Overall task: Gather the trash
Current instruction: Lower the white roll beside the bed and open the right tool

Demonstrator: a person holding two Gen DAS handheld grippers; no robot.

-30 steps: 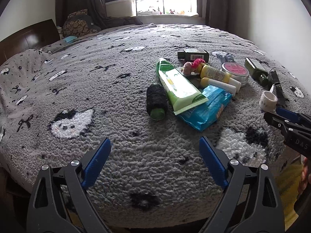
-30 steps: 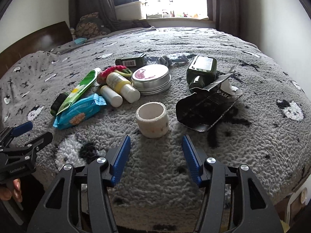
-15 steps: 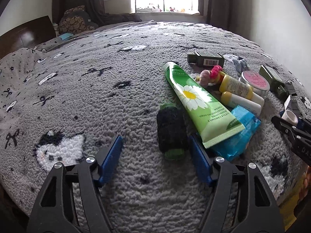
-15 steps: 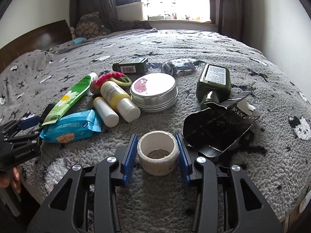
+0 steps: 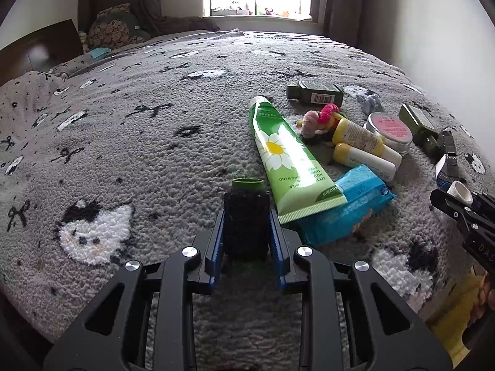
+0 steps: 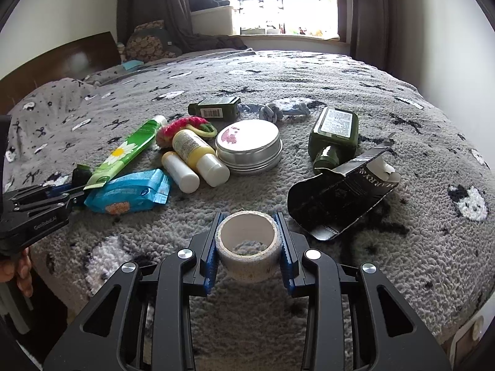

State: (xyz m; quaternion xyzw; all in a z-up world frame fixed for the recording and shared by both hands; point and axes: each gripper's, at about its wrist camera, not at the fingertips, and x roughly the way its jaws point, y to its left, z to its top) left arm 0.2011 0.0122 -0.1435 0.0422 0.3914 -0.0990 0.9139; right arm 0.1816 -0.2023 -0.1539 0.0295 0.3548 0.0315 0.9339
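On the bed (image 5: 185, 142), nothing looks collected yet: the tubes, tin and bottles lie in the upper right of the left wrist view. At lower centre there, my left gripper (image 5: 246, 232) has just closed and grips the black spool with green ends (image 5: 246, 216). At lower centre of the right wrist view, my right gripper (image 6: 247, 247) clamps the white tape roll (image 6: 247, 244), both resting on the blanket.

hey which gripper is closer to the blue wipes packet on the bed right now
Left. The left gripper, shut on the black spool, sits right beside the blue wipes packet. The right gripper, shut on the white tape roll, is farther off to its other side.
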